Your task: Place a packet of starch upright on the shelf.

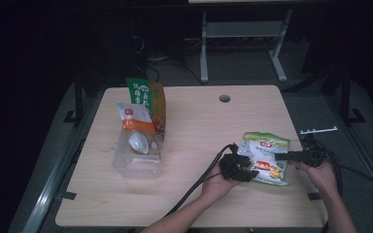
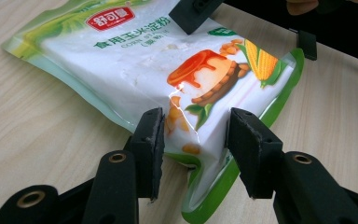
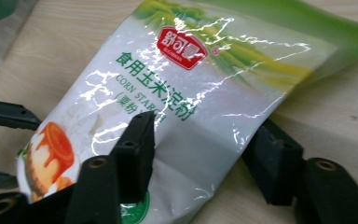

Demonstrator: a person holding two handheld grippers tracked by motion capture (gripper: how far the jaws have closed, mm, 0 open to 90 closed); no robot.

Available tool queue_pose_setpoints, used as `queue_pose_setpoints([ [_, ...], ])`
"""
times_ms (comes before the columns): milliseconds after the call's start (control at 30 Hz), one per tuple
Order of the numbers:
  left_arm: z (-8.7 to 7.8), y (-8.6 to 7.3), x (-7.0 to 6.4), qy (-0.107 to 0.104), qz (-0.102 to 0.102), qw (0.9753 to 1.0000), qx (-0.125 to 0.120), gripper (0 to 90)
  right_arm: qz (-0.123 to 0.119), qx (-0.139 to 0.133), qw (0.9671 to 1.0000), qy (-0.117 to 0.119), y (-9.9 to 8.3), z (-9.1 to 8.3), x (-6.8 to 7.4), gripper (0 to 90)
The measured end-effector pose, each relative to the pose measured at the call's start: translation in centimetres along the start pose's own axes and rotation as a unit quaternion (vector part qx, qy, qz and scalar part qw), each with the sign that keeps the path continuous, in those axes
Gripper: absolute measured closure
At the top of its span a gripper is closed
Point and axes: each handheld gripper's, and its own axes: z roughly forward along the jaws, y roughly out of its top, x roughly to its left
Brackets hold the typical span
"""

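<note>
1. The left gripper (image 2: 195,140) is pinching the bottom edge of the glossy white-and-green plastic corn starch pouch (image 2: 168,70), jaws part-closed on it.
2. The right gripper (image 3: 205,154) is straddling its side, jaws pressing in.
3. The pouch is lying on the pale wooden table (image 1: 199,126), right of the clear plastic bin (image 1: 138,158).
4. It is looking soft, slippery, moderately heavy; sealed edges offer the best hold.

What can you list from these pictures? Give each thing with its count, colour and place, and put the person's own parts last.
corn starch bag: one, white and green, right part of the table, between both claws.
clear plastic bin: one, transparent, left part of the table.
white pouch: one, white with orange band, standing in the bin.
green and orange packet: one, behind the bin.
table: one, light wood.
left claw: one, black, jaws around the bag's corner.
right claw: one, black, jaws astride the bag's edge.
</note>
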Motion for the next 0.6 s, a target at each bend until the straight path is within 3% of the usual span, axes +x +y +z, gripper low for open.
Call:
queue_pose_setpoints([
  [200,-0.2,0.0,0.4,0.005,0.002,1.0,0.003,54.5,0.001,0.002,0.9993,0.037,-0.6,0.3,0.0,72.9],
  [333,-0.4,-0.1,0.6,0.011,0.002,0.9999,0.007,52.2,-0.008,0.004,0.999,0.045,-0.7,0.5,0.2,84.3],
  [400,-0.4,-0.1,0.8,0.014,-0.004,0.9998,0.013,47.0,-0.022,0.006,0.999,0.039,-0.6,0.4,0.6,87.1],
  [600,-0.5,-0.8,1.8,-0.017,-0.043,0.9989,0.008,32.8,-0.06,0.0,0.998,0.021,-0.7,-0.2,1.9,89.0],
])
